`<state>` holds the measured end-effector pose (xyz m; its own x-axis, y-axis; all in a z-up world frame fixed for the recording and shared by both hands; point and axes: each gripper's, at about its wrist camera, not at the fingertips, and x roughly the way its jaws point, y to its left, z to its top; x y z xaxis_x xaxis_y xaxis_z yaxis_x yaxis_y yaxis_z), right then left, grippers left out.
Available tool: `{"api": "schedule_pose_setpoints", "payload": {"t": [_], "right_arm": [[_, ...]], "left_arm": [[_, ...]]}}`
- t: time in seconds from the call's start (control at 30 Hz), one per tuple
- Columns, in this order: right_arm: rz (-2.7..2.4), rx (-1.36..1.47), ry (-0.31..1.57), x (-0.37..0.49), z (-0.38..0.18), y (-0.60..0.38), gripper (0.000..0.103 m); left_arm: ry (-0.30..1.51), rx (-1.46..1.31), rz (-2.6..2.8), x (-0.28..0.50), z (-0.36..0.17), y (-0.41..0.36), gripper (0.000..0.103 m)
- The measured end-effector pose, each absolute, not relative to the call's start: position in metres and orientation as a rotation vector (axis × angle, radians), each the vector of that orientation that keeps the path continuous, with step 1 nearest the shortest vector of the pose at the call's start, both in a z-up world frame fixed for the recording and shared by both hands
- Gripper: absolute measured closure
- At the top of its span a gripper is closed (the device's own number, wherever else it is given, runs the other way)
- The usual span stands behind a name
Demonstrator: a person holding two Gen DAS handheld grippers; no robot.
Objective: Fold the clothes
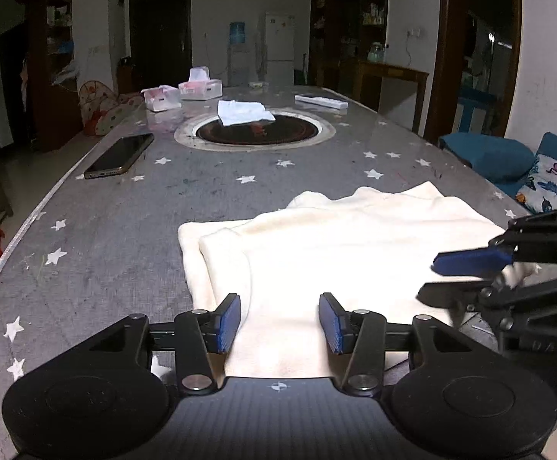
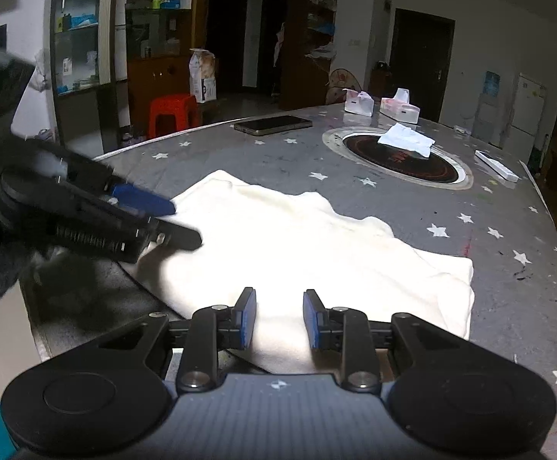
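Cream garment (image 1: 339, 245) spread flat near the front edge of the grey star-patterned table (image 1: 125, 253), partly folded, with 1 layer doubled over along its left side in the left wrist view. Left gripper (image 1: 278, 324) low over the near hem, blue pads spread apart with cloth showing between them, nothing pinched. Right gripper (image 2: 279, 318) likewise parted, hovering at the garment's near edge, cloth visible in the gap. In the left wrist view, right gripper at the garment's right corner, a bit of pale cloth seen near its fingers; whether held there, cannot tell. Farther back on the table: a dark phone (image 1: 119, 155) to the left, a round inset burner (image 1: 255, 130) with a white cloth (image 1: 244, 112) on it, 2 tissue boxes (image 1: 181, 94) beyond.
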<state>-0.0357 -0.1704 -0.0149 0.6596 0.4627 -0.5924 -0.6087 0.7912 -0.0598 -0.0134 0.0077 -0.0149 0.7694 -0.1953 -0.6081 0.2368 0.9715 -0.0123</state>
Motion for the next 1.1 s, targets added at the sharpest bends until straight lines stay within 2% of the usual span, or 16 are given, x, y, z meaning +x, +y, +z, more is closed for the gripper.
{"api": "schedule_pose_setpoints", "payload": {"t": [0.3,0.37,0.47,0.53,0.7,0.87,0.9,1.0,1.03,1.1], "right_arm": [[0.624,-0.277,0.578,-0.045,-0.019,-0.167,0.071],[0.621,-0.264,0.574,-0.044,-0.015,-0.169,0.067],[0.617,-0.254,0.573,-0.043,-0.012,-0.171,0.06],[0.607,-0.248,0.576,-0.041,-0.011,-0.172,0.049],[0.609,-0.22,0.582,-0.039,-0.008,-0.175,0.044],[0.598,-0.225,0.571,-0.041,-0.005,-0.175,0.031],[0.594,-0.221,0.569,-0.041,-0.005,-0.176,0.025],[0.578,-0.209,0.564,-0.041,-0.004,-0.177,0.021],[0.572,-0.203,0.563,-0.041,-0.003,-0.178,0.015],[0.557,-0.189,0.56,-0.04,-0.002,-0.18,0.009]], "left_arm": [[0.66,0.032,-0.211,-0.015,-0.017,0.014,0.047],[0.658,0.023,-0.207,-0.016,-0.014,0.016,0.046],[0.651,0.021,-0.193,-0.016,-0.01,0.019,0.04],[0.653,0.011,-0.183,-0.015,-0.008,0.021,0.037],[0.661,-0.029,-0.176,-0.01,-0.007,0.027,0.027],[0.659,-0.067,-0.181,-0.007,-0.004,0.031,0.016],[0.66,-0.07,-0.179,-0.007,-0.004,0.031,0.014],[0.663,-0.076,-0.178,-0.004,-0.004,0.031,0.012],[0.665,-0.079,-0.177,-0.004,-0.004,0.031,0.011],[0.666,-0.088,-0.175,-0.002,-0.004,0.033,0.008]]}}
